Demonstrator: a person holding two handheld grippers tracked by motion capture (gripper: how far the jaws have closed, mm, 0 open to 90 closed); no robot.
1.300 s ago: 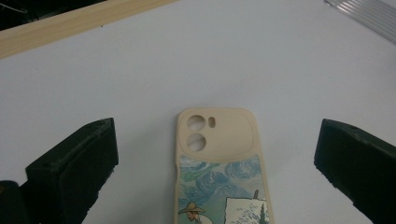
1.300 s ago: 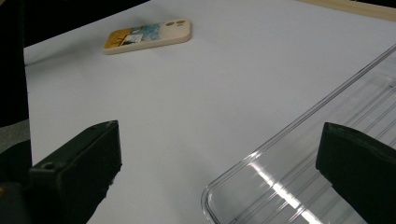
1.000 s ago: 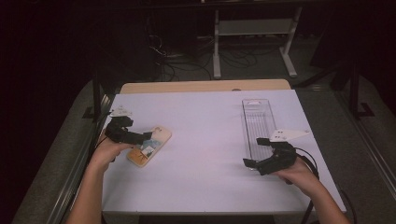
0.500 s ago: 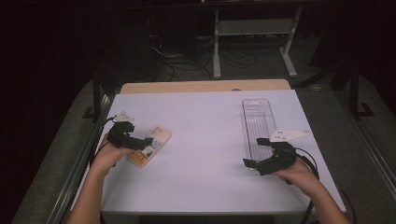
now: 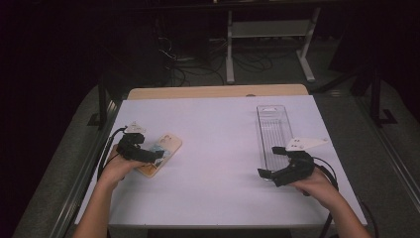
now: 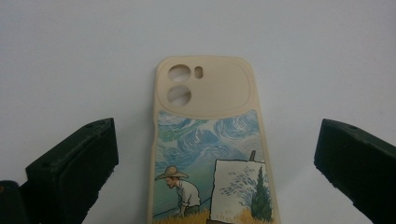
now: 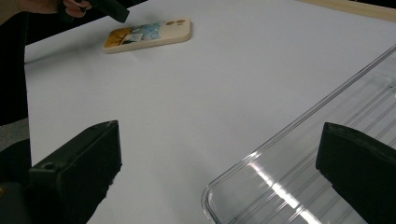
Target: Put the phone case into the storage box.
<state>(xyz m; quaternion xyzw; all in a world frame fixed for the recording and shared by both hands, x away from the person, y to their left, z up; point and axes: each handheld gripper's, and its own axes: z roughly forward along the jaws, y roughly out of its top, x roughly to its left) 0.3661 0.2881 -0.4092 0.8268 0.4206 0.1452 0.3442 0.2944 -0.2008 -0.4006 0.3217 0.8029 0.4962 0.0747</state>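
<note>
Approach to grasp: my left gripper [image 6: 212, 186] sits over the phone case [image 6: 212, 154], jaws wide, nothing held.

The case lies flat at the table's [image 5: 218, 129] near left, between my jaws. My right gripper [image 5: 275, 162] waits wide open at the near end of the clear tray [image 5: 273, 130], on the right. Next, I judge: lower, centre on the case's long edges, close.

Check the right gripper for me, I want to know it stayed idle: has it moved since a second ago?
No. The right gripper holds its place at the clear tray's near end.
</note>
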